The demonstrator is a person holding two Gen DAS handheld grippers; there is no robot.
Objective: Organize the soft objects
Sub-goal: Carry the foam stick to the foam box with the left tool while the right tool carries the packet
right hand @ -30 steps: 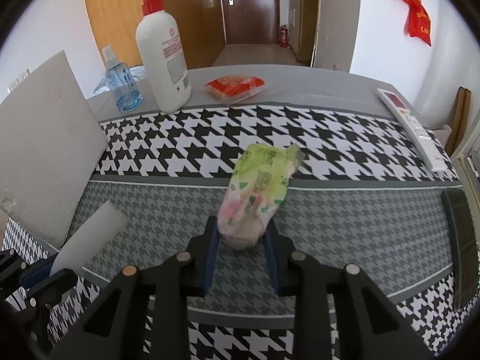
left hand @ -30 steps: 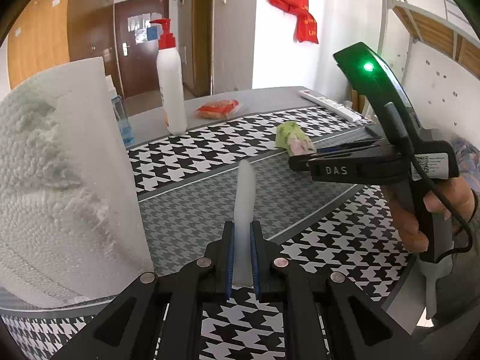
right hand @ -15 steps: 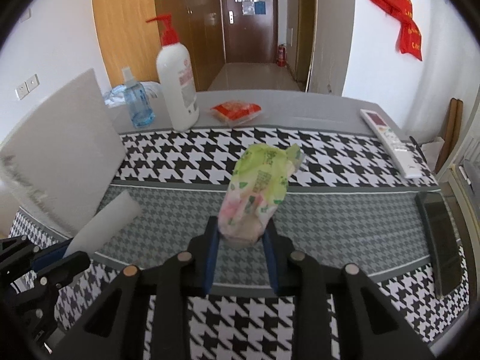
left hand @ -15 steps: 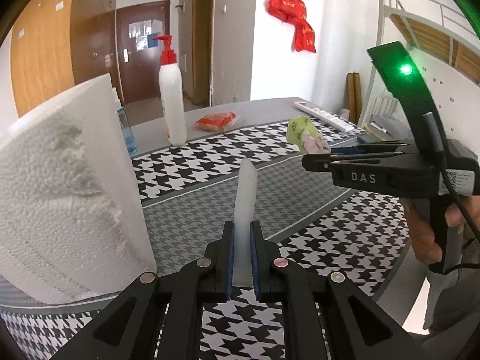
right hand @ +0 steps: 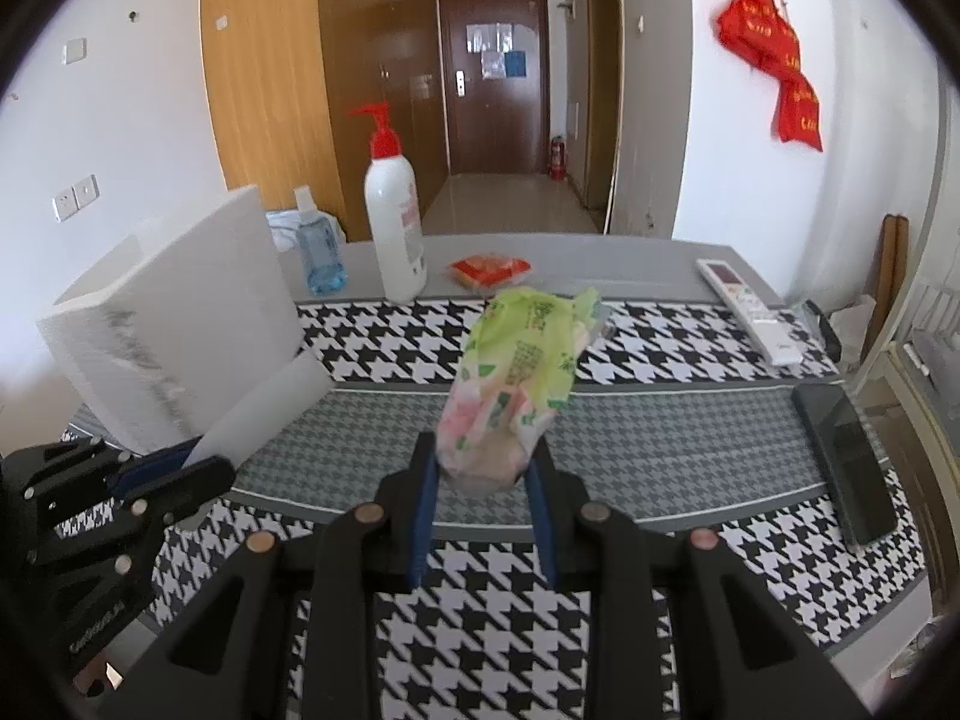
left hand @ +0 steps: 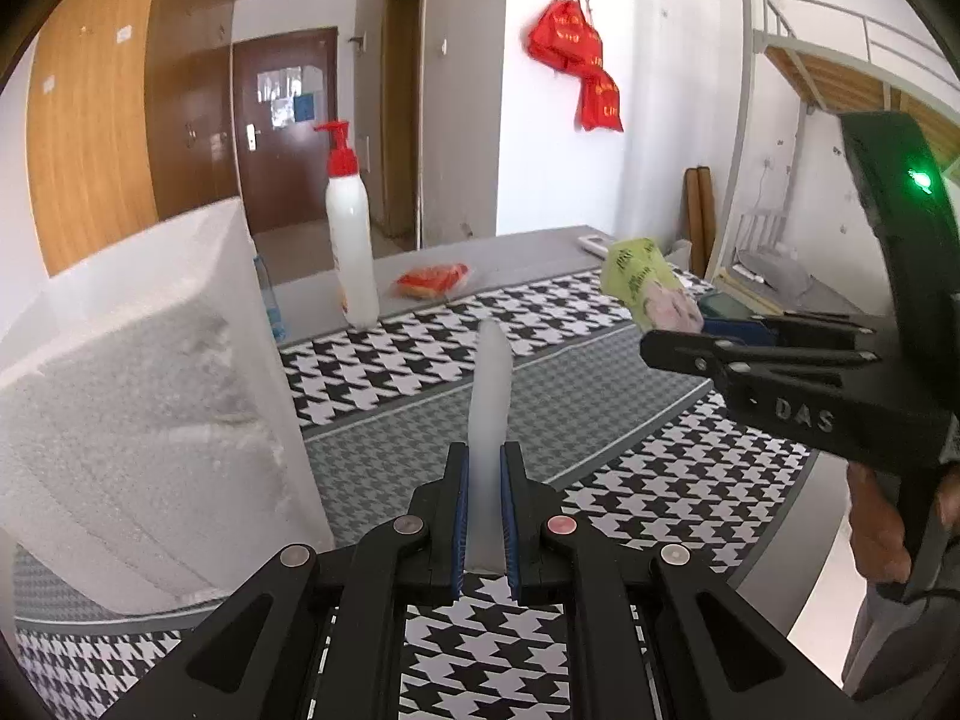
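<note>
**Both tools loaded, held above tabletop**

White foam sheet [left hand: 489, 396] clamped edge-on in nearly closed left tool [left hand: 485, 516], sticking out ahead of it. Green tissue pack [right hand: 510, 384] pinched at its near end by part-open right tool [right hand: 483, 480]. Foam box [left hand: 138, 384] left of left tool; houndstooth tabletop [right hand: 660, 438] below both.

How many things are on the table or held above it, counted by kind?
Bottles: 2, pump bottle and blue spray bottle
Soft packets: 2, green tissue pack held, red packet
Foam pieces: 2, foam block, thin foam sheet held
Electronics: 2, remote, phone
Total: 8
</note>
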